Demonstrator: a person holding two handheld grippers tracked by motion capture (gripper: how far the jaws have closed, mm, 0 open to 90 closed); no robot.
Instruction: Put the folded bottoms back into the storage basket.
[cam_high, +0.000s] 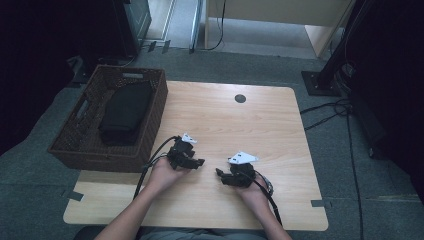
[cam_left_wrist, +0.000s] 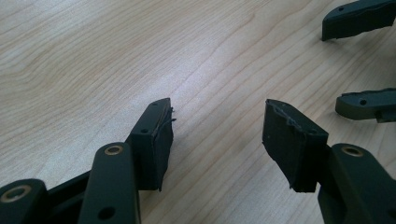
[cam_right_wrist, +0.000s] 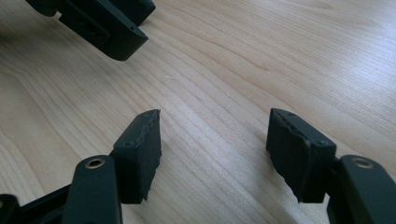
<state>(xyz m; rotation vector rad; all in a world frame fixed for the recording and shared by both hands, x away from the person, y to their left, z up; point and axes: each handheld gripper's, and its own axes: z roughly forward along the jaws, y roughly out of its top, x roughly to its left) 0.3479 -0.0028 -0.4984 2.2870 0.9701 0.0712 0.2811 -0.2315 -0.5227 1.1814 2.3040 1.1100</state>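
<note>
Clearly the left claw (cam_high: 199, 162) is sitting nearer the black folded cloth (cam_high: 125, 112) lying lengthwise in the basket (cam_high: 107, 156) up-left, while both it and the right claw (cam_high: 219, 173) are resting apart and empty on the table (cam_high: 260, 120).

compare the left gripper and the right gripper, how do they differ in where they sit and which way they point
The left gripper sits nearer the wicker basket, its jaws pointing right; the right gripper sits lower in the high view, jaws pointing left toward the other. Both rest low over the bare wooden table, jaws open with nothing between them.
</note>
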